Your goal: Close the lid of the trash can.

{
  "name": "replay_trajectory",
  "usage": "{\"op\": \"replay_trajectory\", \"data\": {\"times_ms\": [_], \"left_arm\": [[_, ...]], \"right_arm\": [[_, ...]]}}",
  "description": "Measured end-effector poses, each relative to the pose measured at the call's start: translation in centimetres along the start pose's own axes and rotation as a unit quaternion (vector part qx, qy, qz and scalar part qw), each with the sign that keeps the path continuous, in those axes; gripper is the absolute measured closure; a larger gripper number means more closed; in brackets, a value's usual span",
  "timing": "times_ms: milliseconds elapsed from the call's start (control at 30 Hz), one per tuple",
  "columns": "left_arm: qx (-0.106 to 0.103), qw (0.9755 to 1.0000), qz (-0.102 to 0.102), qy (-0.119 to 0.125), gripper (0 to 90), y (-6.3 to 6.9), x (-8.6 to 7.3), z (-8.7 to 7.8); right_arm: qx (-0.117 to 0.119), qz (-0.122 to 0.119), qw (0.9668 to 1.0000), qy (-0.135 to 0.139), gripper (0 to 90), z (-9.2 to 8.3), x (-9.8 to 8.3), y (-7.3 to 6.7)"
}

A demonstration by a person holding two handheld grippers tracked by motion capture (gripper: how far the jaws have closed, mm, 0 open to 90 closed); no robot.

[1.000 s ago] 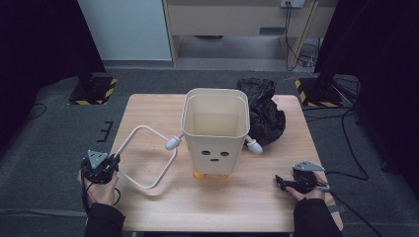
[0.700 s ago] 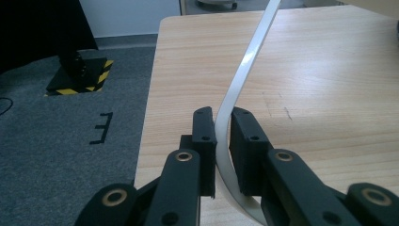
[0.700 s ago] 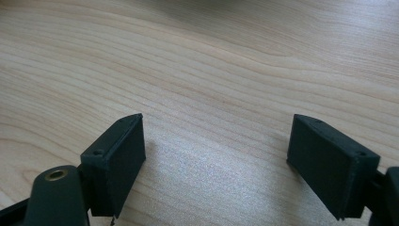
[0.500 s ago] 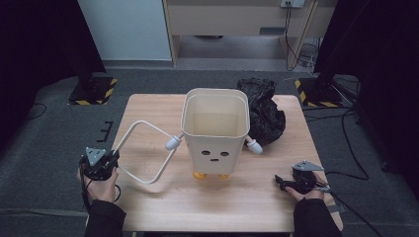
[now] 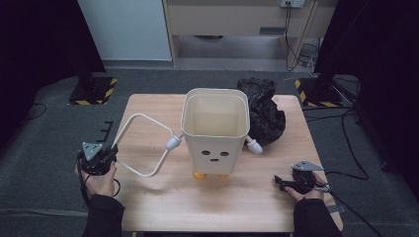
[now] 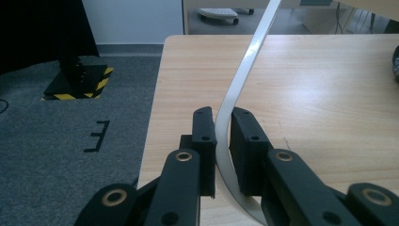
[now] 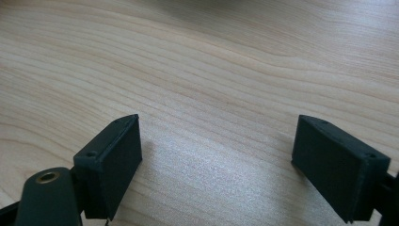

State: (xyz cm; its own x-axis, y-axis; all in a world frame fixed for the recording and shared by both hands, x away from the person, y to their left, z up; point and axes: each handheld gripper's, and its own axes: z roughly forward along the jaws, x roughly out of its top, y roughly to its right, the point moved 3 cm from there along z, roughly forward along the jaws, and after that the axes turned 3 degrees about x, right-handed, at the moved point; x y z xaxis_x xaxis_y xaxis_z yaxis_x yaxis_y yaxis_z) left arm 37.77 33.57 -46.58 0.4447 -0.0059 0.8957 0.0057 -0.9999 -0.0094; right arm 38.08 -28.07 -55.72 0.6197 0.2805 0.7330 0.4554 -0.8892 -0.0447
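High view: cream bin (image 5: 215, 131) with a small face on its front, upright near the middle of the tabletop (image 5: 148, 207), on two orange feet. Thin white handle (image 5: 143, 143) swung out from the bin's left side in a wide loop, its near end plugged in at a white knob by the bin's wall. Left gripper (image 5: 96, 159) at the tabletop's left edge, clamped on the far corner of that loop. Crumpled black bag (image 5: 264, 116) just behind and to the right of the bin, touching it. Right gripper (image 5: 291, 183) low over the tabletop near the front right corner, well apart from the bin, nothing in it.

Left gripper view: black jaws drawn in narrow on the white handle (image 6: 235, 103), pads pressing it from both sides; strip curving up and away over the tabletop (image 6: 329, 94), grey carpet (image 6: 70, 141) to the left.

Right gripper view: jaws spread wide, having just been opening, bare wood of the tabletop (image 7: 211, 70) between them, nothing held.
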Motion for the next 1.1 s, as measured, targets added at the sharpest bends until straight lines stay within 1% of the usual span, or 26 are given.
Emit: {"op": "replay_trajectory", "data": {"times_ms": [100, 233, 333, 467, 600, 633, 833, 1033, 1100], "left_arm": [[0.001, 1.0000, -0.004, 0.006, 80.2, -0.1, 0.3, 0.0], [0.003, 0.9999, -0.007, 0.007, 80.2, -0.1, 0.6, 0.1], [0.004, 0.9998, -0.013, 0.015, 80.2, -0.3, 1.3, 0.2], [0.007, 0.9997, -0.012, 0.020, 80.2, -0.4, 2.0, 0.1], [0.008, 0.9995, -0.016, 0.025, 80.2, -0.6, 2.5, 0.0], [0.009, 0.9993, -0.021, 0.029, 80.2, -0.7, 2.8, -0.1], [0.009, 0.9985, -0.024, 0.047, 80.2, -1.0, 4.3, -0.6], [0.007, 0.9973, -0.028, 0.068, 80.3, -0.8, 5.6, -1.3], [0.003, 0.9967, -0.030, 0.075, 80.3, -0.7, 6.2, -1.6]], "right_arm": [[0.000, -0.001, 1.0000, 0.000, 15.9, 0.0, 0.0, 0.0], [0.000, -0.001, 1.0000, -0.001, 15.9, 0.0, 0.0, 0.0], [0.001, -0.002, 1.0000, -0.001, 15.5, 0.0, 0.0, 0.0], [0.001, -0.003, 1.0000, -0.001, 15.2, 0.1, 0.0, 0.0], [0.001, -0.003, 1.0000, -0.001, 15.2, 0.1, 0.0, 0.0], [0.001, -0.003, 1.0000, -0.001, 15.1, 0.1, 0.0, 0.0], [0.001, -0.002, 1.0000, -0.001, 15.0, 0.1, 0.1, 0.0], [0.001, -0.002, 1.0000, -0.001, 14.9, 0.1, 0.1, 0.0], [0.001, -0.003, 1.0000, -0.001, 14.9, 0.1, 0.1, 0.0]]}}
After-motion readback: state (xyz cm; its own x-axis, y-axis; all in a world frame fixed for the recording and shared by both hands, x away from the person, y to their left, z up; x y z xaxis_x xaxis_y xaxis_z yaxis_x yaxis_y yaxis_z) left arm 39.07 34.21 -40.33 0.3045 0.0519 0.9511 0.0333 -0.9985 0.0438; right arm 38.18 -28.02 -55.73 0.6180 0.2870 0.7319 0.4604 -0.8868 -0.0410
